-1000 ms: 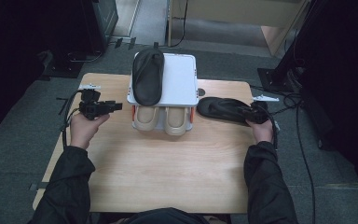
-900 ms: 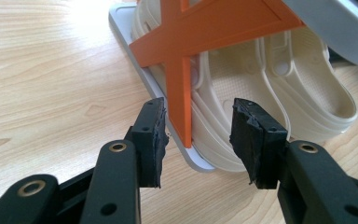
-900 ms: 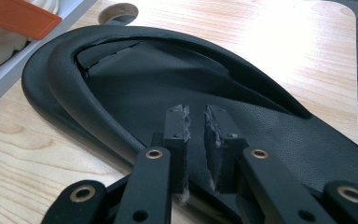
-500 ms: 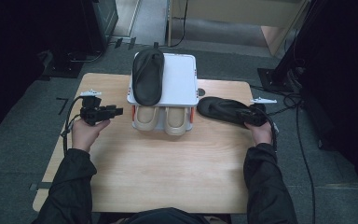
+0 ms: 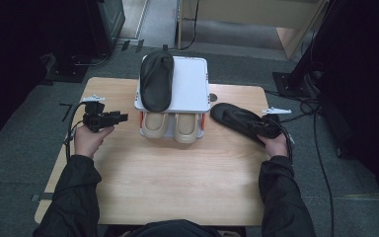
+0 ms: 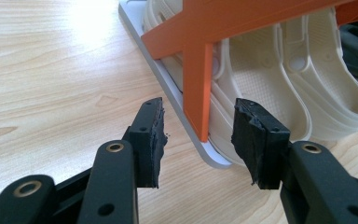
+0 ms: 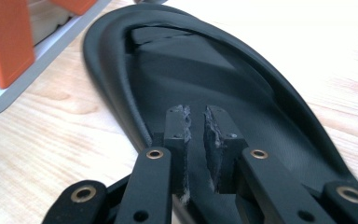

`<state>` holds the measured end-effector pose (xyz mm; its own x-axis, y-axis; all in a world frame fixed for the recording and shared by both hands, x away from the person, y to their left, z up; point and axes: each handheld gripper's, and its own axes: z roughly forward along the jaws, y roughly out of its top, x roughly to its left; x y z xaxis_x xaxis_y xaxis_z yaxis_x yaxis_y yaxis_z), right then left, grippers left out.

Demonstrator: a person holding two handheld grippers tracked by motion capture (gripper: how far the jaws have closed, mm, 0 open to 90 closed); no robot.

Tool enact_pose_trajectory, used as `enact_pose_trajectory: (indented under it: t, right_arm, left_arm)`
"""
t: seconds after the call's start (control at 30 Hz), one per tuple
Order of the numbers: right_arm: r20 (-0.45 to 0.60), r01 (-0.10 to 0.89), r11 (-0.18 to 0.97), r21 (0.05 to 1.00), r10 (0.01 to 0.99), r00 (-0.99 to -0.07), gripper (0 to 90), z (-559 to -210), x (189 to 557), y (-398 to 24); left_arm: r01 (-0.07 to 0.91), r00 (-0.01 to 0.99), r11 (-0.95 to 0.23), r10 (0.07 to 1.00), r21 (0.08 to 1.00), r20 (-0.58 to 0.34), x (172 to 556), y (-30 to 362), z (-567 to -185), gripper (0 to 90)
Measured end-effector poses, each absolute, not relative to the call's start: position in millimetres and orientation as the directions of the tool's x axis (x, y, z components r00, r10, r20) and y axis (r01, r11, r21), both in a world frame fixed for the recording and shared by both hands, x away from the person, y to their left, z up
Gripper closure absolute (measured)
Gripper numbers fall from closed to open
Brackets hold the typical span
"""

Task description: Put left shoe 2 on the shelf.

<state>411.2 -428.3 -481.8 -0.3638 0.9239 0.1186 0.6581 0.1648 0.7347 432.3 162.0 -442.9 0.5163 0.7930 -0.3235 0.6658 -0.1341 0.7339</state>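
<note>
On the counter (image 5: 177, 182), right of the small shoe rack, lies a black slipper held by the right tool.

The black slipper (image 5: 239, 121) lies flat on the wood, just beside the shoe rack (image 5: 192, 84), and it has not moved in the last second. The right tool (image 7: 196, 126) has its jaws squeezed together on the slipper's back edge. Another black slipper (image 5: 156, 81) sits on the rack's top, so I think this one goes up next to it. Two cream slippers (image 5: 172, 126) fill the bottom shelf. The left tool (image 6: 198, 135), jaws apart and holding nothing, has slid a little closer to you and now points at the rack's orange leg (image 6: 198, 88).
</note>
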Motion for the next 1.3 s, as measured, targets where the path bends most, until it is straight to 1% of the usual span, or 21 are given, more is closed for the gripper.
enact_pose_trajectory:
  t: [0.3,0.53,0.63,0.7,0.73,0.83,1.0,1.3]
  right_arm:
    - [0.111,0.657,0.215,0.722,0.902,-0.418,79.4,-481,404,-406]
    - [0.125,0.658,0.215,0.722,0.894,-0.429,79.6,-482,401,-398]
    - [0.162,0.668,0.189,0.719,0.890,-0.427,79.6,-483,401,-394]
    - [0.164,0.670,0.190,0.718,0.889,-0.428,79.6,-483,401,-393]
    - [0.151,0.666,0.210,0.716,0.885,-0.441,79.7,-482,400,-387]
    - [0.154,0.663,0.221,0.715,0.876,-0.457,79.6,-483,398,-380]
    - [0.181,0.675,0.209,0.707,0.870,-0.458,79.5,-483,398,-371]
    - [0.173,0.670,0.234,0.705,0.859,-0.482,78.7,-484,401,-355]
  left_arm:
    - [0.668,0.516,-0.126,0.788,0.734,-0.335,437,162,-445,53.6]
    - [0.674,0.513,-0.123,0.787,0.728,-0.342,438,164,-447,53.5]
    - [0.679,0.511,-0.123,0.787,0.724,-0.345,439,163,-448,53.5]
    - [0.679,0.512,-0.125,0.787,0.723,-0.345,439,163,-448,53.5]
    - [0.678,0.516,-0.130,0.785,0.723,-0.343,439,162,-448,53.5]
    - [0.681,0.515,-0.130,0.784,0.721,-0.345,440,162,-449,53.5]
    - [0.683,0.517,-0.133,0.783,0.718,-0.346,440,161,-450,53.5]
    - [0.680,0.521,-0.133,0.779,0.721,-0.348,441,161,-450,53.5]
